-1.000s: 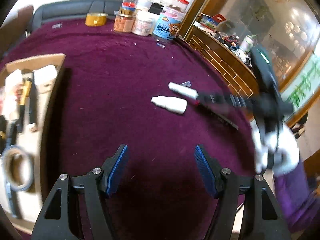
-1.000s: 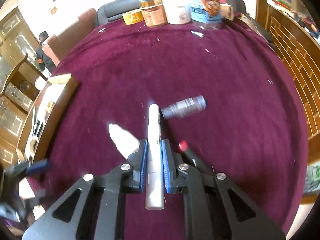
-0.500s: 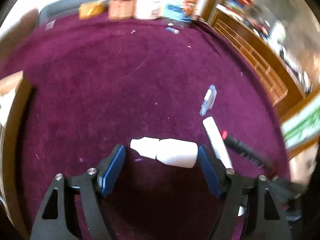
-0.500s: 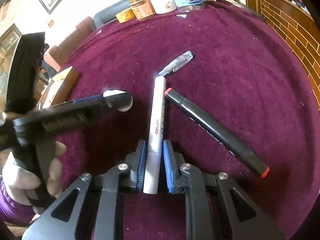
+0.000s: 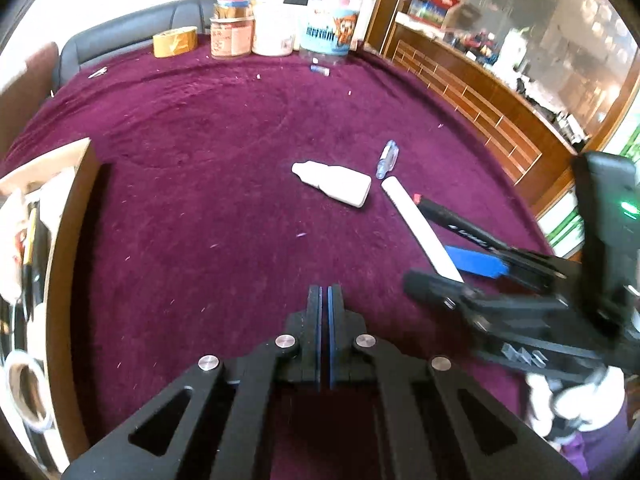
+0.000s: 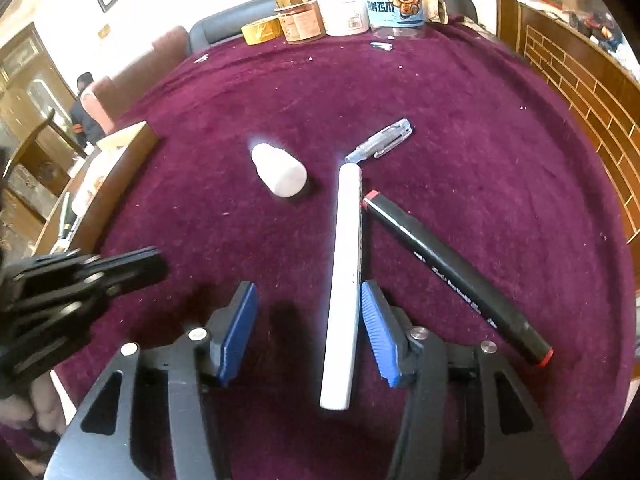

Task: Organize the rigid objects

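A white marker (image 6: 345, 280) lies on the purple cloth between the open jaws of my right gripper (image 6: 308, 332), close to the right pad (image 6: 378, 336); I cannot tell if they touch. It also shows in the left wrist view (image 5: 416, 222). Beside it lie a black marker with red ends (image 6: 452, 276), a small white bottle (image 6: 280, 172) and a clear pen cap (image 6: 380, 142). My left gripper (image 5: 324, 308) is shut and empty, well short of the white bottle (image 5: 334, 182). The right gripper (image 5: 460, 276) shows at the right of the left wrist view.
A wooden box (image 5: 60, 248) with tape and tools stands at the left edge. Jars, tubs and a tape roll (image 5: 176, 42) stand at the table's far edge. A wooden cabinet (image 5: 480, 96) runs along the right side.
My right gripper has opened and let go of the white marker, which now lies on the cloth. My left gripper has shut empty and pulled back from the white bottle.
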Demonstrator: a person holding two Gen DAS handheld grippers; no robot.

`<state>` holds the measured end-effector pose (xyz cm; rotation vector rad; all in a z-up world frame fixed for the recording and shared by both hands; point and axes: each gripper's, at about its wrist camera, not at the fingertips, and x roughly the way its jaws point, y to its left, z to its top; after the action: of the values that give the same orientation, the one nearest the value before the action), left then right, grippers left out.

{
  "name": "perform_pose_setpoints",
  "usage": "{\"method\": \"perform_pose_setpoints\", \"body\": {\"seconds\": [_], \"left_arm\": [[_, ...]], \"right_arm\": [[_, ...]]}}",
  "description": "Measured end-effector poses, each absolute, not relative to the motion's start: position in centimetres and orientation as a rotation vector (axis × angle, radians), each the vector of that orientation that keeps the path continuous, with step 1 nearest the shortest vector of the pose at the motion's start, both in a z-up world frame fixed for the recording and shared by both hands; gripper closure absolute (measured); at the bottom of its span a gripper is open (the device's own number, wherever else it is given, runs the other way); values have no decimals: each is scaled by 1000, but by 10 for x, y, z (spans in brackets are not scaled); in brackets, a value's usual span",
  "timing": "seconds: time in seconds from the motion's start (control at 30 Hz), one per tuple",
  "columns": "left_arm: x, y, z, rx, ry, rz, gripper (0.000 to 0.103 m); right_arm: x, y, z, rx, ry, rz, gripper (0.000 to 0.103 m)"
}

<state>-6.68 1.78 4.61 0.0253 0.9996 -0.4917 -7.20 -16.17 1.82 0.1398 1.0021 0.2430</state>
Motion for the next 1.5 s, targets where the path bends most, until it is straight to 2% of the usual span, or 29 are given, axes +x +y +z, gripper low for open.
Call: {"method": "perform_pose_setpoints", "body": {"seconds": [0.17, 0.27, 0.33, 0.4, 0.43, 0.47, 0.5, 0.9, 1.5], "left_arm": [[-81, 42, 63, -23, 935, -491, 102], [-87, 62, 68, -55, 914, -480, 102], [-91, 76, 69, -81, 908, -466, 102], [-97, 88, 68, -107, 906, -454, 102], [-99, 94, 68, -121, 903, -447, 102], [-102, 99, 68, -130, 897, -439, 102], [-104, 103, 69, -137, 890, -432, 102], [-130, 160, 91, -239, 776, -432, 102], [-138, 189, 102, -279, 696, -439, 102]], "right_arm": [[-61, -164, 19, 176, 1004, 208, 51], [-58, -155, 18, 117, 992, 175, 51], [-57, -144, 18, 48, 985, 139, 55], [-57, -138, 17, -18, 973, 95, 75], [-57, -138, 17, -22, 970, 89, 78], [-57, -139, 17, -18, 968, 89, 89], [-57, -142, 18, -6, 968, 92, 91], [-87, -158, 40, 322, 907, 326, 91], [-104, -124, 63, 407, 859, 488, 91]]}}
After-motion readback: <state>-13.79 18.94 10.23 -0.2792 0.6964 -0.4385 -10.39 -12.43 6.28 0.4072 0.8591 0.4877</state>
